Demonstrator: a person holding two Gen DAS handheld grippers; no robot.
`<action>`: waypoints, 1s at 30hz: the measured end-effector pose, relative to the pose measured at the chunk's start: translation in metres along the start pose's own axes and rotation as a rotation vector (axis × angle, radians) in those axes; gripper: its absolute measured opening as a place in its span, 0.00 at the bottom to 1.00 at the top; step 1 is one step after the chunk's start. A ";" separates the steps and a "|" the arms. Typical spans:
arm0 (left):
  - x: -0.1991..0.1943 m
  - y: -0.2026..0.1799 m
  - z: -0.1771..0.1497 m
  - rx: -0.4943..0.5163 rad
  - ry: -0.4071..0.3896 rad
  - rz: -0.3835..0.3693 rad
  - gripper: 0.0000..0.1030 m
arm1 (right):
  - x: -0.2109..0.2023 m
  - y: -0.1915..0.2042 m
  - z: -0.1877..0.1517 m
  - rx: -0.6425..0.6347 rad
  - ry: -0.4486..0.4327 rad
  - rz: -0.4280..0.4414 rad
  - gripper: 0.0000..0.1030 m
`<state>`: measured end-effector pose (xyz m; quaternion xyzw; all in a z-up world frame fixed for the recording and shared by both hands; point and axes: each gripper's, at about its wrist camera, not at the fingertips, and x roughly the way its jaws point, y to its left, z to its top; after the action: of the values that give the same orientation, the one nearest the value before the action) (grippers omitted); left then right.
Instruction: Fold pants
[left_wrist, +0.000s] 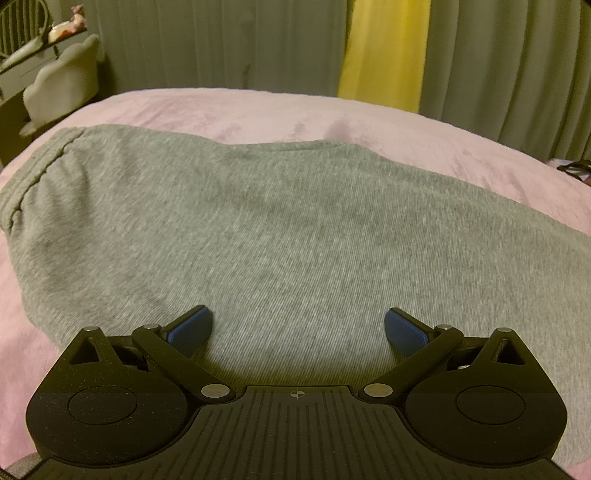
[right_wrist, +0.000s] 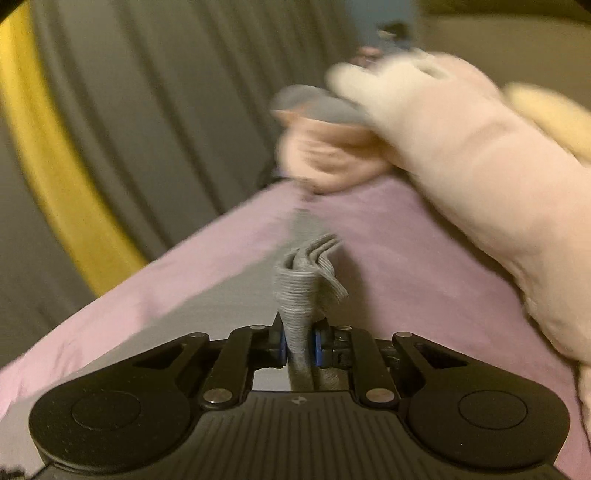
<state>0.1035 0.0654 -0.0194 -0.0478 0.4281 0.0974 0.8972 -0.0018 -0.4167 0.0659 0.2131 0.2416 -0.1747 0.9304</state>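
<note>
Left wrist view looks down on the grey pants (left_wrist: 280, 229), spread flat across a bed under a pink blanket (left_wrist: 236, 107). The left gripper (left_wrist: 298, 328) hangs just over the near part of the fabric with its jaws spread wide, the blue pads (left_wrist: 190, 330) well apart and nothing between them. A ribbed band (left_wrist: 26, 184) of the pants lies at the far left edge of the cloth. Behind the bed hang grey curtains (left_wrist: 207, 40) with a yellow strip (left_wrist: 380, 51) between them, and a pale cushioned chair (left_wrist: 62, 85) stands at the left by a dark desk edge.

From the right wrist view, the right gripper (right_wrist: 298, 347) has its jaws drawn narrow and clamped on a bunched ribbed cuff (right_wrist: 306, 277) of the grey pants, the folds sticking up past the fingertips. The pink blanket lies beneath. A large pale plush toy (right_wrist: 472, 155) lies along the right side of the bed; this view is blurred, so its details are hard to read.
</note>
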 end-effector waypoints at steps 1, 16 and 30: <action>0.000 0.000 0.000 -0.001 0.000 -0.001 1.00 | -0.004 0.018 -0.002 -0.055 -0.004 0.034 0.12; -0.014 0.001 -0.005 0.003 -0.045 -0.105 1.00 | -0.003 0.155 -0.082 -0.212 0.219 0.367 0.18; -0.038 -0.168 0.011 0.219 0.075 -0.626 1.00 | -0.019 0.018 -0.058 0.352 0.205 -0.155 0.96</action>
<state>0.1244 -0.1020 0.0176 -0.0837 0.4335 -0.2313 0.8669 -0.0314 -0.3689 0.0353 0.3697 0.3166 -0.2626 0.8331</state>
